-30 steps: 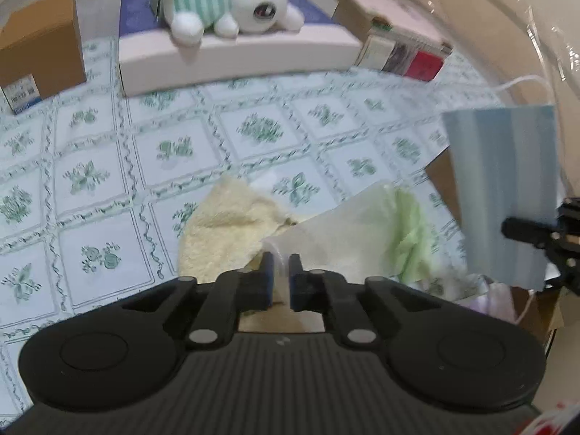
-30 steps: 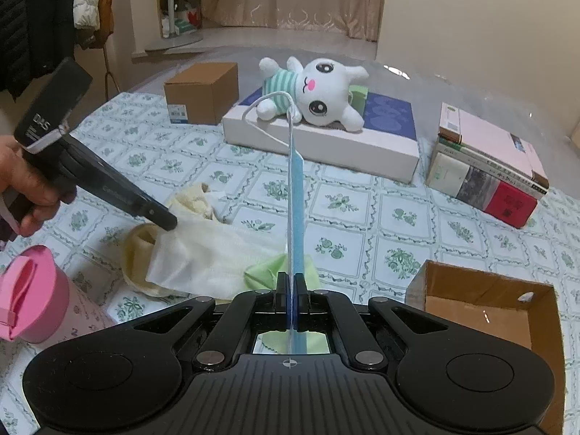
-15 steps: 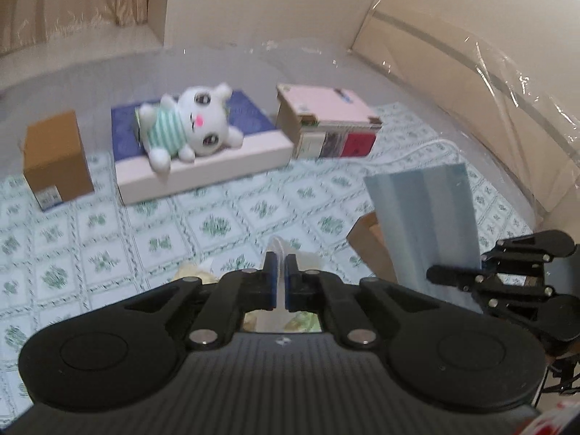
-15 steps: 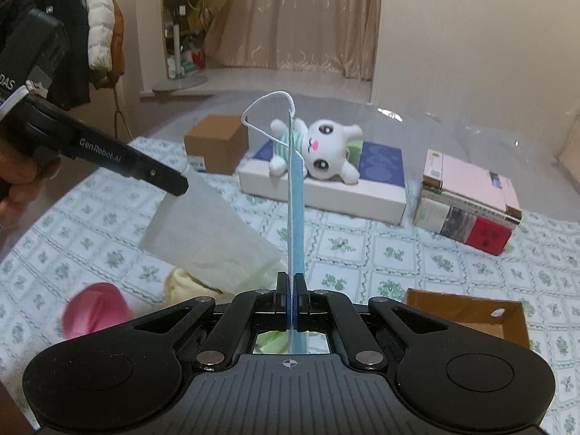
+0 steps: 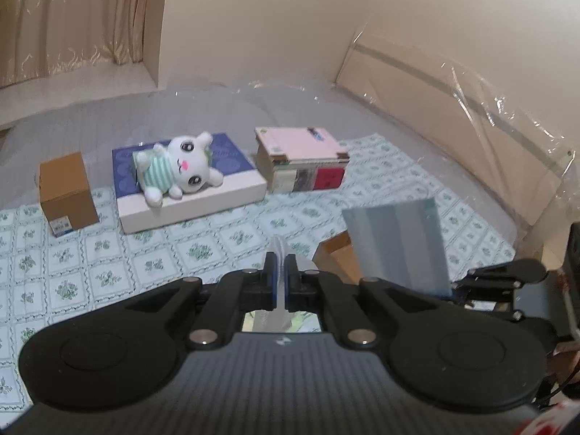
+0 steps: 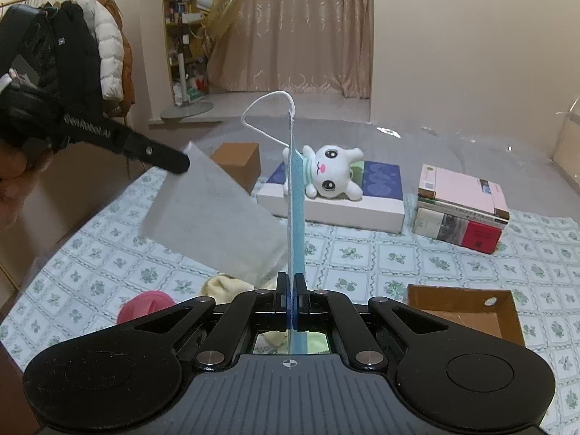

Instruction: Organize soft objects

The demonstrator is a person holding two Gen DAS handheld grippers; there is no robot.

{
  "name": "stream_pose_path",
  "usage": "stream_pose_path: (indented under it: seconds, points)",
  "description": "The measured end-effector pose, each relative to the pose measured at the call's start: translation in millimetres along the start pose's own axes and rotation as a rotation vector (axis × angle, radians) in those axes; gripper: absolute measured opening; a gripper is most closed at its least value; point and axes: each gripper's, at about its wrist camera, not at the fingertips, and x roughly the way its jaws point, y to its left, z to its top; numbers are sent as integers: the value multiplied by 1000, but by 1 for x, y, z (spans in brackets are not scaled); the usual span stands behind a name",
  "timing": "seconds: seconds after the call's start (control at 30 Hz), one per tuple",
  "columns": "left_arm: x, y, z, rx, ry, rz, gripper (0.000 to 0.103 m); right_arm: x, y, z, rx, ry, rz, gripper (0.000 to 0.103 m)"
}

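My left gripper is shut on a thin white sheet of tissue, held up in the air over the table; the right wrist view shows it hanging from that gripper. My right gripper is shut on a blue face mask, held upright with its white ear loop on top. The mask also shows in the left wrist view. A yellow cloth and a green cloth lie on the table below.
An open cardboard box sits at the near right. A white plush toy lies on a blue-and-white box. A stack of books, a small brown carton and a pink cup stand around.
Both grippers rose well above the table. The left one lifted the white tissue off the cloths; the right one kept the mask upright.
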Motion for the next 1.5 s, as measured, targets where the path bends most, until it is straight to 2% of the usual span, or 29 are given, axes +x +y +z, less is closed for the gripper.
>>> stream_pose_path:
  seconds: [0.17,0.6,0.9,1.17,1.5]
  points:
    - [-13,-20,-3,25,-7,-6,2,-17,-1,-9,17,-8,-1,1]
    - [-24,-67,-38,42,1,-44,2,-50,-25,-54,194,15,23,1]
    - [-26,-112,-46,80,3,-101,2,-91,-60,-89,282,15,-40,1]
    - [5,-158,-37,92,11,-148,2,-129,-107,-107,333,4,-138,1]
    - [77,-210,-13,109,24,-160,2,-140,-167,-122,392,10,-214,1]
